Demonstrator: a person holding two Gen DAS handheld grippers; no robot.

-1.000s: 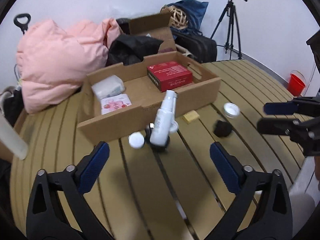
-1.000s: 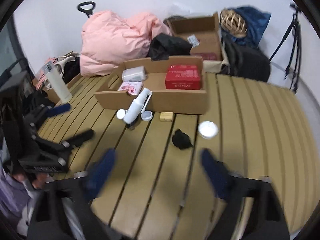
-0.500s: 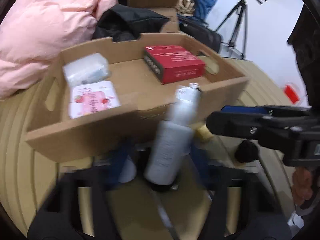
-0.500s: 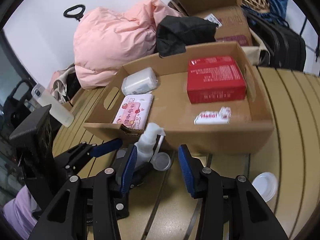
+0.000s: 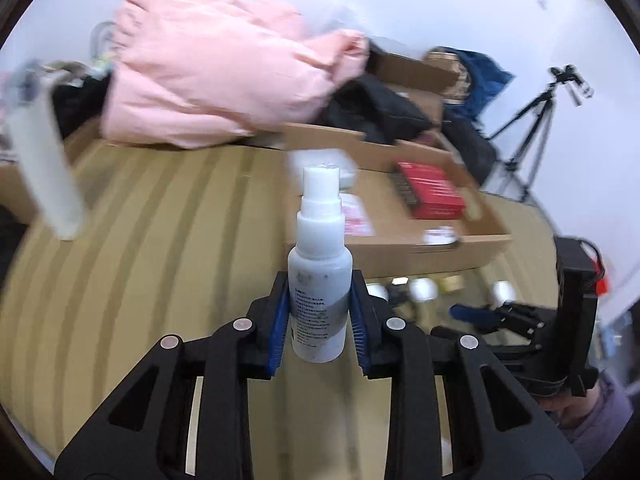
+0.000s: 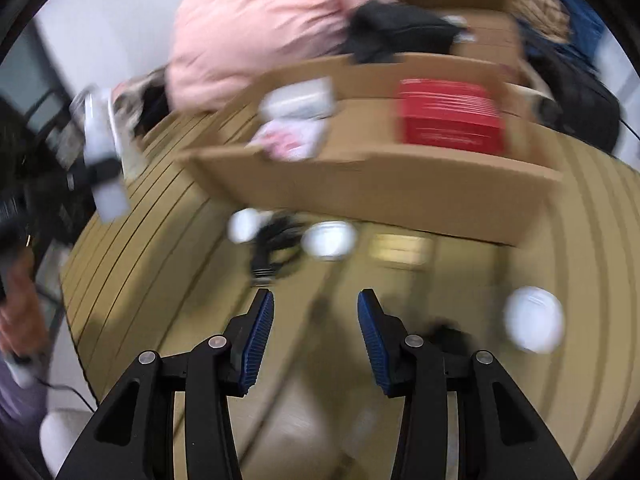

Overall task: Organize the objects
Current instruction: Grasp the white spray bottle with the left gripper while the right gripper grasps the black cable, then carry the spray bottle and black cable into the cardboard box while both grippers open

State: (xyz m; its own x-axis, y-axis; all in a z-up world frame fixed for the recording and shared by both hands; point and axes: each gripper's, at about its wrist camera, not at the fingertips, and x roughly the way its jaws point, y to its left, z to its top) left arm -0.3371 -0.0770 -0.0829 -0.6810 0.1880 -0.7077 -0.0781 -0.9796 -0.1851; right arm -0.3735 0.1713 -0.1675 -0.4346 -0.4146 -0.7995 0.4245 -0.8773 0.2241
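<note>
My left gripper (image 5: 319, 316) is shut on a white spray bottle (image 5: 320, 272) and holds it upright above the slatted table. The cardboard tray (image 5: 460, 244) lies behind and to the right, with a red box (image 5: 432, 190) in it. My right gripper (image 6: 316, 332) is open and empty above the table in front of the tray (image 6: 380, 196). Ahead of it lie a small white cap (image 6: 244, 226), a black clip (image 6: 276, 240), a round clear lid (image 6: 330, 238) and a yellow block (image 6: 400, 246). A larger white lid (image 6: 534, 324) lies to the right.
A pink jacket (image 5: 224, 60) and black cloth (image 5: 376, 108) are piled behind the tray. A clear tall bottle (image 5: 44, 152) stands at the left. A tripod (image 5: 536, 120) stands at the back right. The right gripper also shows in the left wrist view (image 5: 492, 316).
My left gripper closed on the spray bottle and lifted it up and left, away from the tray. My right gripper pulled back from the spot where the bottle leaned.
</note>
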